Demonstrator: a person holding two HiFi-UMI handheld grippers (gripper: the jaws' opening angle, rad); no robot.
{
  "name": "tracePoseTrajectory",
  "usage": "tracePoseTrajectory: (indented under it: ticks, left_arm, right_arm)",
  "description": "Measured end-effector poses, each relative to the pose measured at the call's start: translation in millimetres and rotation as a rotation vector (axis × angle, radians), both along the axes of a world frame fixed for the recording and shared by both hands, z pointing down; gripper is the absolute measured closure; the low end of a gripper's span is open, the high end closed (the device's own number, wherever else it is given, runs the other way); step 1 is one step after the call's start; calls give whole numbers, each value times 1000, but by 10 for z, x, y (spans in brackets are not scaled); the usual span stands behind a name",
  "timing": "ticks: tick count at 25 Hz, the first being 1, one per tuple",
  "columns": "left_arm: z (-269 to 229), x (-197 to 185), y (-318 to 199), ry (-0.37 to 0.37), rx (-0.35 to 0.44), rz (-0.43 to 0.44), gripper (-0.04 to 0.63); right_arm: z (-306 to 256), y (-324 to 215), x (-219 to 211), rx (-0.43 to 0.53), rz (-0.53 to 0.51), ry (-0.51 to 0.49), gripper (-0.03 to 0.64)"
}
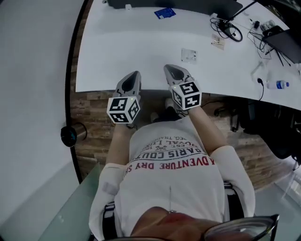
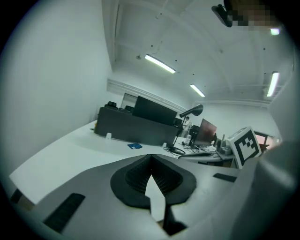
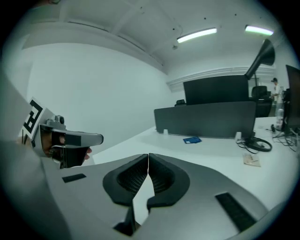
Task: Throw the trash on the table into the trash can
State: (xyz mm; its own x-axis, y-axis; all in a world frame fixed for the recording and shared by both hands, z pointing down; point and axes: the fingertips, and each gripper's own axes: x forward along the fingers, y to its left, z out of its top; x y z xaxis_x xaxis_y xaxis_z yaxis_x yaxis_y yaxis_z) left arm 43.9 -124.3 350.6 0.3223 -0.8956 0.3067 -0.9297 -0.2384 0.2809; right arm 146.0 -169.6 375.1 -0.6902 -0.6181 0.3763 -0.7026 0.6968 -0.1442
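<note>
Head view: you hold the left gripper [image 1: 135, 75] and right gripper [image 1: 170, 70] side by side at the table [image 1: 122, 47] edge, poised for the wrapper [image 1: 189, 55] ahead (probably the trash). Left gripper view: jaws together, empty. Right gripper view: same.

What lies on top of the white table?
A blue card, a small white packet, a clear wrapper, black cables and a water bottle. The left gripper and right gripper cover part of its near edge.

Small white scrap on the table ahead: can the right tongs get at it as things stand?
Probably yes. Only bare table lies between the right tongs and the scrap, with nothing blocking. The tongs are shut, so they must open first.
</note>
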Motion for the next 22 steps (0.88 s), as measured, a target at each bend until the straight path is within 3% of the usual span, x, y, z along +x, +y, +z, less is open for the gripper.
tracePoseTrajectory:
  ticks: [5, 8, 17, 22]
  left_arm:
    - [-30, 694, -221, -7, 5, 143, 572]
    - [-144, 950, -321, -40, 45, 200, 572]
    - [-324, 1146, -559, -90, 102, 219, 572]
    - [-279, 1135, -735, -108, 91, 207, 572]
  right_arm:
    - [80, -70, 903, -2, 242, -21, 589]
    - [73, -111, 1206, 5, 321, -35, 589]
    - [51, -364, 1404, 17, 339, -28, 588]
    - [230, -576, 1380, -27, 318, 39, 588]
